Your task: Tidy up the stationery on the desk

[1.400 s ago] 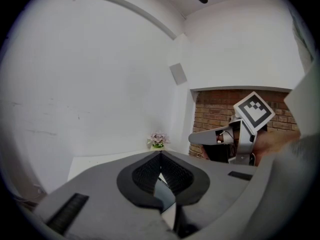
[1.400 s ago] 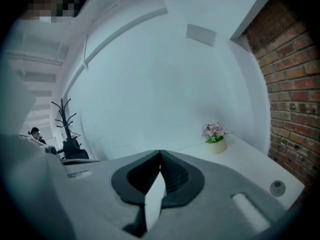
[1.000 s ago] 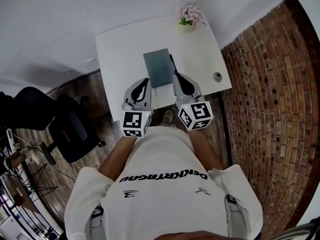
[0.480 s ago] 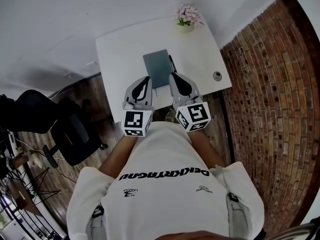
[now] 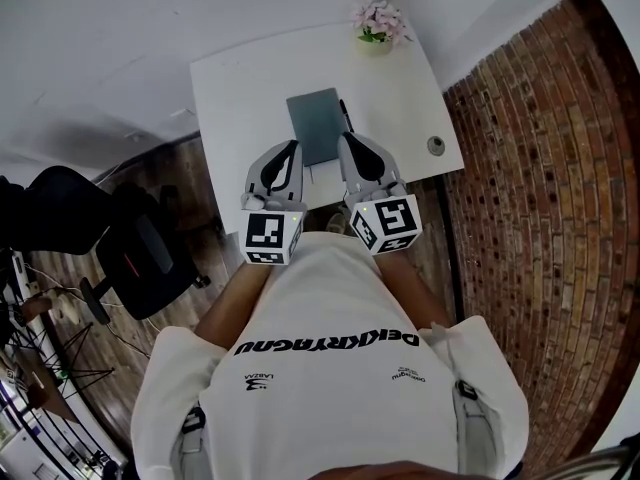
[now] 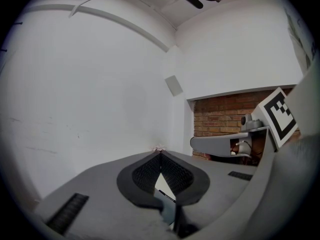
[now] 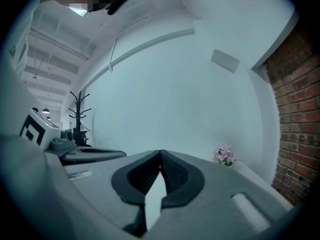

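1. Head view: a grey notebook (image 5: 317, 126) lies at the middle of the white surface (image 5: 230, 98). A dark pen (image 5: 346, 120) sits just beside its right edge, and potted flowers (image 5: 378, 23) stand at the far edge. The left claw (image 5: 292, 147) and right claw (image 5: 347, 139) hover either side of the notebook's near end.
2. Left gripper view: the left claw (image 6: 160, 152) has its jaws together at the tips, with nothing between them.
3. Right gripper view: the right claw (image 7: 160, 152) is likewise closed and empty, with the flowers ahead to its right.
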